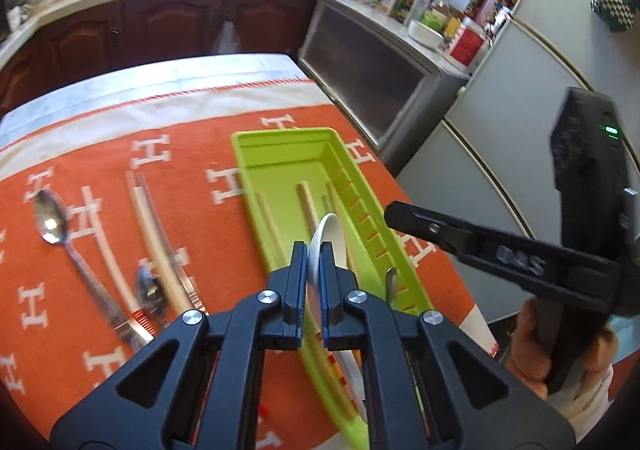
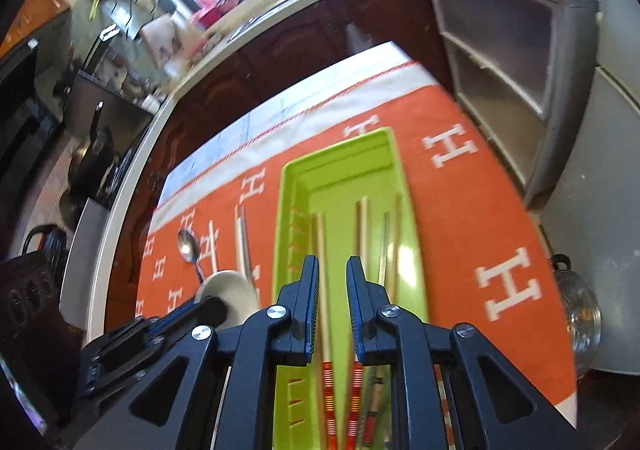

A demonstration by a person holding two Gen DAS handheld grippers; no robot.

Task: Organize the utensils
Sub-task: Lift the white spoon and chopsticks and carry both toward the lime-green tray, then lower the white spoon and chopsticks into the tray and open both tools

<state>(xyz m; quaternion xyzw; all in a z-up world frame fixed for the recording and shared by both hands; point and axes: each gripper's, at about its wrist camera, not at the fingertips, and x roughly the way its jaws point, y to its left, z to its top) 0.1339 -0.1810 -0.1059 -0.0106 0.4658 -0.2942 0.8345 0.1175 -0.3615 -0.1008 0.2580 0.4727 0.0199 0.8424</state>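
Left gripper (image 1: 314, 262) clamped on a white ceramic spoon (image 1: 330, 234), bowl up and edge-on between the pads, held over the near end of the lime-green utensil tray (image 1: 280, 154). Right gripper (image 2: 333, 270) has its jaws a little apart, nothing between the pads; it hangs over the tray, pointing down along its length. No earlier view to compare. In the tray: several pale chopsticks (image 2: 322, 250) lying lengthwise, their red-and-orange banded ends toward the camera, and a metal handle end (image 1: 391, 282) near the slotted right wall. Left of the tray, on the cloth: a metal spoon (image 1: 50, 218), a second smaller metal spoon (image 1: 149, 288), and a loose pair of pale chopsticks (image 1: 154, 234) crossing over it; these lie apart from the tray. In the left wrist view the right gripper's black arm (image 1: 480, 242) crosses in from the right, gripped by a hand (image 1: 532, 354). Surface: table under an orange cloth (image 1: 192, 138) with white H pattern and a cream border. Room: kitchen; dark wood cabinets (image 1: 160, 26) under a pale counter with sink, a grey refrigerator (image 1: 520, 98) to the right, cluttered shelves and jars behind.
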